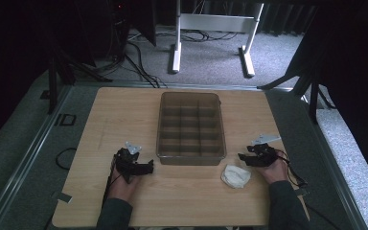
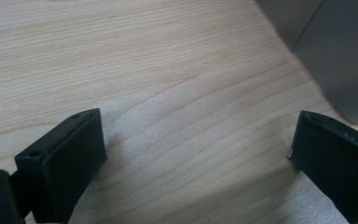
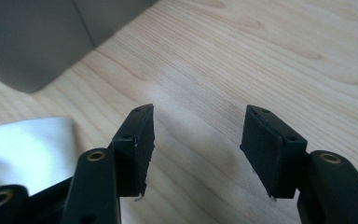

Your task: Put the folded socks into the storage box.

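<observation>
- High view showed a wooden table [image 1: 124,110] with a clear plastic compartment box [image 1: 190,127] standing at its middle, split into a grid of small cells by dividers.
- A crumpled white cloth [image 1: 235,176] lay on the table just in front of the box's near right corner, close to it but apart from its wall.
- The right hand-held gripper [image 1: 243,157] rested just beside the cloth, on its far right side, pointing toward the box; whether it touched the cloth could not be told from above.
- Right gripper view had the jaws of that right hand-held gripper [image 3: 196,140] standing wide apart with bare table between them; the cloth [image 3: 28,149] sat off to the left of the left jaw, outside the gap, and the box's rounded corner [image 3: 37,42] rose beyond it.
- The left hand-held gripper [image 1: 147,166] lay on the table near the box's near left corner, well apart from the cloth.
- Left gripper view showed that left hand-held gripper [image 2: 198,144] open as well, only wood grain between the jaws, with the box's wall [image 2: 340,56] at the upper right.
- Beyond the table stood a white frame [image 1: 211,28] on grey carpet, with dark cables [image 1: 139,62] trailing across the floor.
</observation>
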Demonstrator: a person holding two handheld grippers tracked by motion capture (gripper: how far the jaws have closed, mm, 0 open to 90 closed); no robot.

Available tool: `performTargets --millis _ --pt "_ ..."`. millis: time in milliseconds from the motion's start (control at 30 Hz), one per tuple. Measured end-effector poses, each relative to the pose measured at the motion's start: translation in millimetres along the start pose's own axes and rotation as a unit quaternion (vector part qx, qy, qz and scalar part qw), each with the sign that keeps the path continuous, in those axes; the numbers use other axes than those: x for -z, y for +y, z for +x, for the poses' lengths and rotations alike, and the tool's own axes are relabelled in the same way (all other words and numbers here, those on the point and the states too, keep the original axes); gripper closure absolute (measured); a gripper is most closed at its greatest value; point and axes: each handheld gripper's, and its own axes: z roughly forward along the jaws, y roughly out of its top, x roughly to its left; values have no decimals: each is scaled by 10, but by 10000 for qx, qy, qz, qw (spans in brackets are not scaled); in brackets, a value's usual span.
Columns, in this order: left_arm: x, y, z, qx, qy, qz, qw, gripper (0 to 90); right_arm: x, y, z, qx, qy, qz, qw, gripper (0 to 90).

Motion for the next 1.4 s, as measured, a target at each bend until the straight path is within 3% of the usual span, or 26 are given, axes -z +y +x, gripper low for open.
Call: performTargets --millis 300,633,933,1400 --pt "0 0 0 4 1 0 10000 32 263 151 116 155 -54 -128 9998 470" --pt "0 0 -1 5 1 0 10000 32 437 294 267 423 -11 142 9990 462" --pt "0 0 0 4 1 0 10000 32 573 339 386 352 20 311 9989 452" --pt "0 0 -1 5 1 -1 10000 32 557 255 589 575 143 812 9949 490"
